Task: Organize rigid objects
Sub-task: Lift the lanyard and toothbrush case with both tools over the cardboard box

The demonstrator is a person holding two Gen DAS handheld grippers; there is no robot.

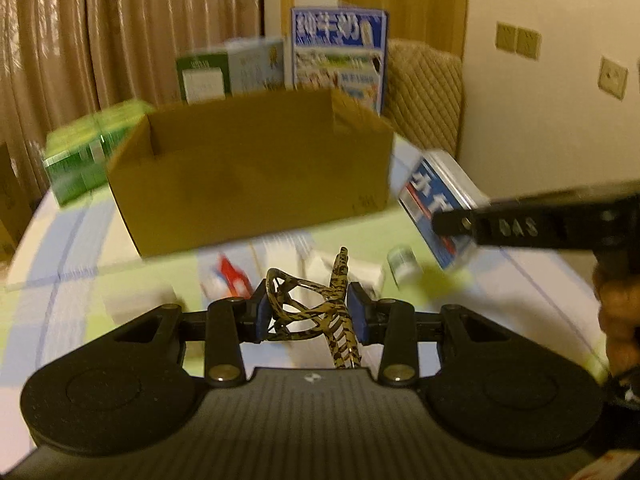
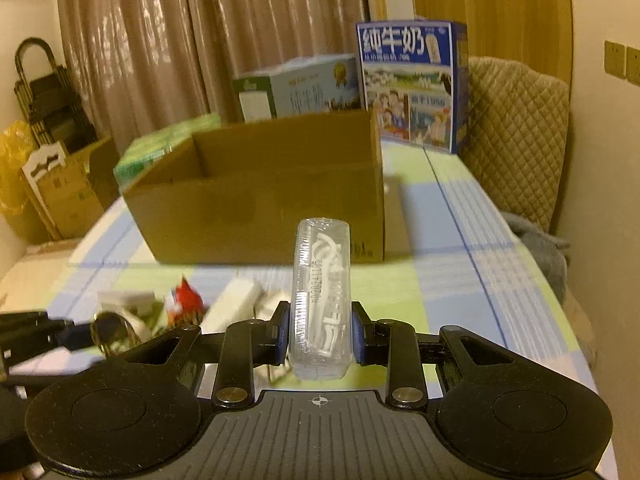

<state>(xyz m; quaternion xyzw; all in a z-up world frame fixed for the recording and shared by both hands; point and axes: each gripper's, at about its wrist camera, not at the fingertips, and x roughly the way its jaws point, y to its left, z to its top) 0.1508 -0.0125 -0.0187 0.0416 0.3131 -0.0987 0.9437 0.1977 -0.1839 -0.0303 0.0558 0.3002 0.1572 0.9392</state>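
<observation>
Hair claw and clear case held before the box

Hair claw [image 1: 316, 312], tortoiseshell, sits clamped in the left gripper [image 1: 311, 314]; the right gripper [image 2: 320, 330] pinches a clear plastic case [image 2: 322, 300]. Cardboard box [image 2: 260, 196] stands mid-table; small items near the front edge blur.

The open box [image 2: 256, 196] is matt brown cardboard. Behind the box, 2 milk cartons [image 2: 412, 84] are glossy printed card, and the curtain [image 2: 160, 40] is shiny cloth. The clear case [image 2: 322, 300] is glossy see-through plastic; the hair claw [image 1: 316, 308] is glossy mottled plastic. Right of the box, the chair cover [image 2: 516, 128] is quilted cloth.
</observation>
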